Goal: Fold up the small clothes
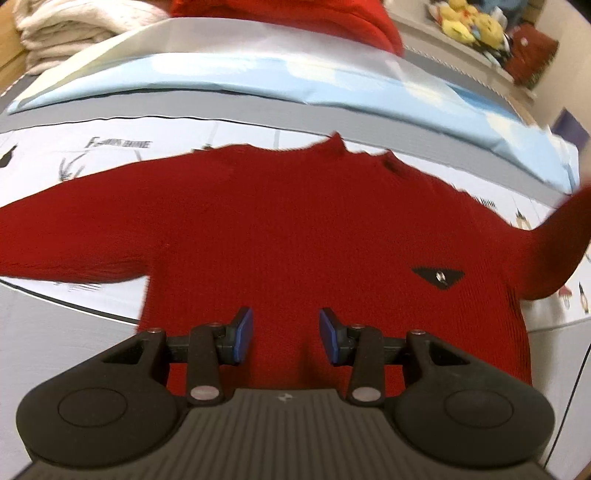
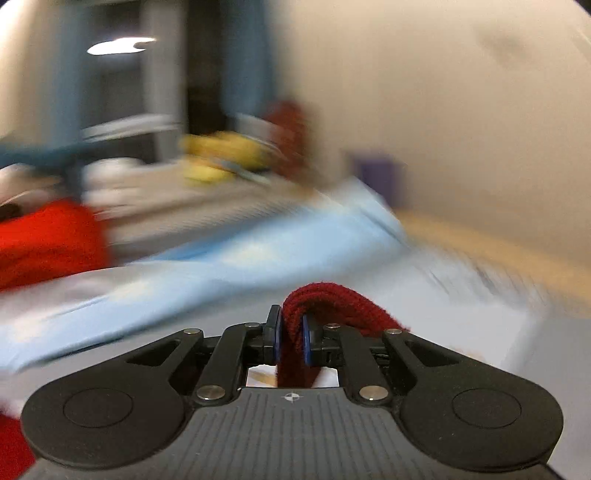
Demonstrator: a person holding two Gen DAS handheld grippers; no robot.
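Note:
A dark red knit sweater [image 1: 280,229] lies flat on the bed, neck toward the far side, with a small black triangular badge [image 1: 438,277] on its chest. One sleeve stretches out to the left; the other sleeve [image 1: 557,251] rises off the bed at the right edge. My left gripper [image 1: 286,334] hovers over the sweater's lower part, open, with nothing between its blue pads. In the blurred right wrist view my right gripper [image 2: 291,334] is shut on the red sleeve cuff [image 2: 332,299], which loops up over the fingers.
A printed white sheet [image 1: 110,147] covers the grey bed under the sweater. A light blue cloth [image 1: 258,74] lies beyond it, then a bright red garment [image 1: 295,14]. Folded cream blankets [image 1: 62,29] sit far left, yellow plush toys [image 1: 469,22] far right.

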